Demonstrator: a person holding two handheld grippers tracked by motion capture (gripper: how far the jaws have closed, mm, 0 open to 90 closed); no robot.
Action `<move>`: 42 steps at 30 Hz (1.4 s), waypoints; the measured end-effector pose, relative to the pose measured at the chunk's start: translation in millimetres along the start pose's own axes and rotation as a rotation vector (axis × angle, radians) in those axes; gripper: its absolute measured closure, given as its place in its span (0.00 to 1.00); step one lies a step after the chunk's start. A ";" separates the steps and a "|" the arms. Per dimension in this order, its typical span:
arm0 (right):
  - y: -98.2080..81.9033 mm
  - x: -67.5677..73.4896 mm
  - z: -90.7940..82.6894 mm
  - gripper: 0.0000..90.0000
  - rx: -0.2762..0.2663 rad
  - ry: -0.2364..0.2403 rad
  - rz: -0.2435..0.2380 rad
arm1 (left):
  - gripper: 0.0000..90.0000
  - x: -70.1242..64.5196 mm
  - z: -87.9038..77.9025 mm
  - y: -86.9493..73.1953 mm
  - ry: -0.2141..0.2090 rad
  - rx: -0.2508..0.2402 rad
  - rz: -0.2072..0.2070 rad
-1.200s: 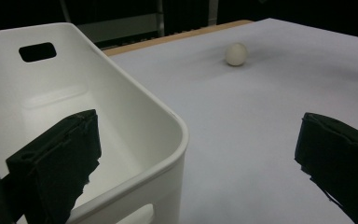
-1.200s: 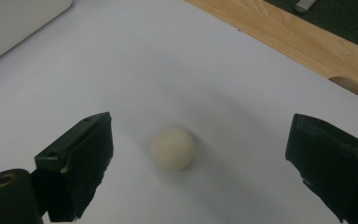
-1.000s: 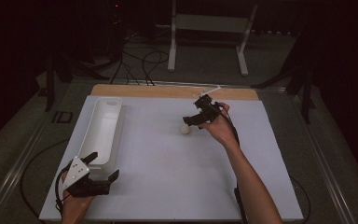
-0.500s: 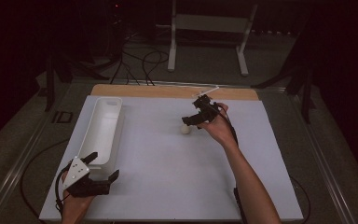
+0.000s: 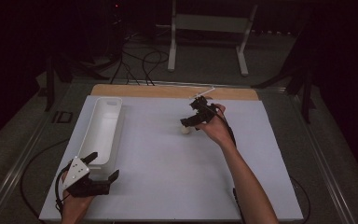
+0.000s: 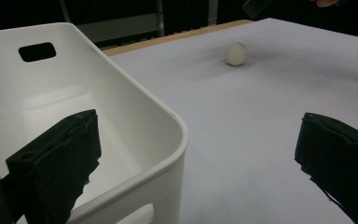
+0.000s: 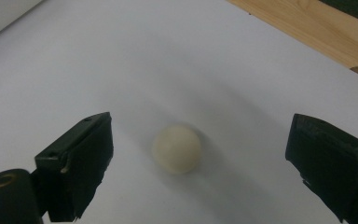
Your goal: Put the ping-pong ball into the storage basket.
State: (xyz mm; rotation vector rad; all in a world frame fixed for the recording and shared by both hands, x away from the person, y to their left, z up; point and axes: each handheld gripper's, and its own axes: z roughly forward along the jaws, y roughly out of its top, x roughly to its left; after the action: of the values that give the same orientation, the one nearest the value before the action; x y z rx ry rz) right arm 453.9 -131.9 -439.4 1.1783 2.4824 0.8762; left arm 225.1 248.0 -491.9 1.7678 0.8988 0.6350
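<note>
A small cream ball lies on the white table top, right of centre toward the back. My right gripper hovers over it, open, and the ball lies between its two wide-apart jaws without touching either. My left gripper rests at the front left, open and holding nothing. One of its jaws hangs over the near end of a long white bin, the other over the bare table. The ball shows far off in the left gripper view.
The white bin runs front to back along the table's left side and looks empty. A wooden strip edges the table's far side. Cables and a white stand are on the floor behind.
</note>
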 end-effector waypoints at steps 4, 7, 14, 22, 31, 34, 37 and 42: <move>0.4 0.7 2.6 0.08 0.006 -0.002 0.000 | 0.01 0.0 0.0 0.0 0.000 0.000 0.000; 0.1 0.8 4.6 0.08 0.013 -0.003 -0.001 | 0.01 0.0 -0.1 0.0 0.000 0.000 0.000; -0.4 1.5 9.6 0.08 0.027 -0.004 -0.004 | 0.01 0.1 -0.1 0.1 -0.001 0.001 0.000; 0.1 3.8 14.0 0.08 0.035 -0.006 -0.005 | 0.01 0.1 -0.3 0.1 -0.001 0.001 0.000; -0.2 4.9 19.5 0.08 0.047 -0.004 -0.004 | 0.01 0.1 -0.3 0.1 -0.001 0.001 0.000; -0.2 5.2 21.5 0.08 0.051 -0.004 -0.005 | 0.01 0.1 -0.3 0.1 -0.001 0.001 0.000; -0.4 5.6 23.4 0.08 0.055 -0.005 -0.007 | 0.01 0.2 -0.3 0.1 -0.001 0.001 0.000; -0.3 5.8 25.9 0.08 0.063 -0.004 -0.006 | 0.01 0.2 -0.3 0.0 -0.001 0.000 0.000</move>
State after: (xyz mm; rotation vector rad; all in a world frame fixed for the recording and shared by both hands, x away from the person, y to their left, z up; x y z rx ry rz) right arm 462.0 -117.0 -459.8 1.1913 2.5259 0.7983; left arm 224.9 248.3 -491.8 1.7683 0.8983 0.6335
